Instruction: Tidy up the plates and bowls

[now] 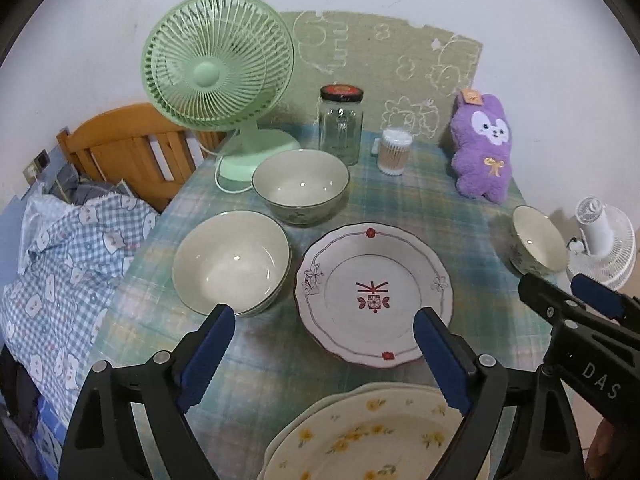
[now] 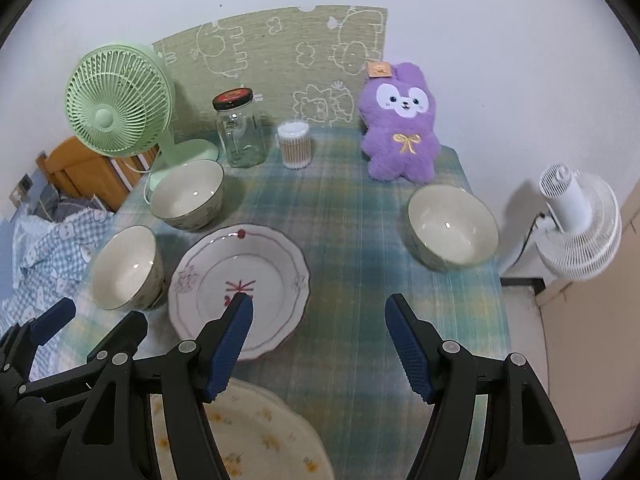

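Note:
On the checked tablecloth a white plate with a red motif (image 1: 374,294) (image 2: 240,288) lies in the middle. Left of it stands a cream bowl (image 1: 232,262) (image 2: 124,268), apparently nested in another. A second bowl (image 1: 300,184) (image 2: 188,192) sits behind it, and a third bowl (image 1: 536,240) (image 2: 452,228) near the right edge. Stacked yellow-flowered plates (image 1: 360,436) (image 2: 248,436) lie at the near edge. My left gripper (image 1: 324,340) (image 2: 96,320) hovers open above them, holding nothing. My right gripper (image 2: 320,332) (image 1: 556,292) is open beside it over bare cloth.
Along the back stand a green fan (image 1: 216,68), a glass jar (image 1: 340,128), a cotton swab tub (image 1: 394,152) and a purple plush rabbit (image 1: 480,148). A white fan (image 2: 576,224) stands beyond the table's right edge. A wooden bed frame (image 1: 128,148) and checked bedding (image 1: 68,264) lie to the left.

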### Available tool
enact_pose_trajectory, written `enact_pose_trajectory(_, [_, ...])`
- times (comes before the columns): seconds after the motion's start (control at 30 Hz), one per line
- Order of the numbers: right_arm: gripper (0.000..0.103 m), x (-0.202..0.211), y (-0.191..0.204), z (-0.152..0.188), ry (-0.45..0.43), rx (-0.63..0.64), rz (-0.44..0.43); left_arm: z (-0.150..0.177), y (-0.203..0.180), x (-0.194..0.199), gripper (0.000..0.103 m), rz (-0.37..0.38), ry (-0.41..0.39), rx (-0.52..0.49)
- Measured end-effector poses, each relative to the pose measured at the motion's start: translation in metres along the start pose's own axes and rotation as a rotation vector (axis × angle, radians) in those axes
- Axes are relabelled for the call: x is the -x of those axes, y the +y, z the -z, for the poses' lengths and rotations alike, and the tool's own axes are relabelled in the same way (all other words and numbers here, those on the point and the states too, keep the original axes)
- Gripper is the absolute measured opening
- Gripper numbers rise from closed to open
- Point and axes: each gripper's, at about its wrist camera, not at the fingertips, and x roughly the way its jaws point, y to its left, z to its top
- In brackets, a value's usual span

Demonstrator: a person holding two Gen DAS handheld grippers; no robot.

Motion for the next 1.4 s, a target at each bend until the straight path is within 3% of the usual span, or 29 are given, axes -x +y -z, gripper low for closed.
enact_pose_trajectory(0.47, [0.072,-0.086,-0.001,-0.023,0.068,0.072,-0.072,0.002,-0.011,-0.076,0.090,-0.078,0.096,0.091])
enact_pose_trajectory(0.8, [0.072,-0.138,0.012,-0.023,0.129,0.120,-0.117,0.011,-0.011,-0.118,0.072,-0.110,0.188,0.158])
enact_pose_trajectory(0.97, [0.072,-0.162,0.015,-0.025,0.153,0.137,-0.125,0.011,-0.014,-0.132,0.067,-0.138,0.214,0.144])
enact_pose_trajectory(1.03, [0.072,-0.170,0.015,-0.027,0.158,0.133,-0.132,0.011,-0.011,-0.135,0.053,-0.164,0.220,0.161])
enact_pose_trajectory(1.23, [0.055,-0.189,0.016,-0.029,0.184,0.129,-0.155,0.011,-0.009,-0.138,0.053,-0.173,0.216,0.166])
enact_pose_trajectory(1.33, [0.042,-0.191,0.020,-0.029,0.189,0.135,-0.191,0.009,-0.010,-0.139,0.053,-0.181,0.215,0.167])
enact_pose_trajectory(1.4, [0.040,-0.190,0.022,-0.029,0.188,0.139,-0.191,0.009,-0.010,-0.140,0.053,-0.178,0.213,0.161])
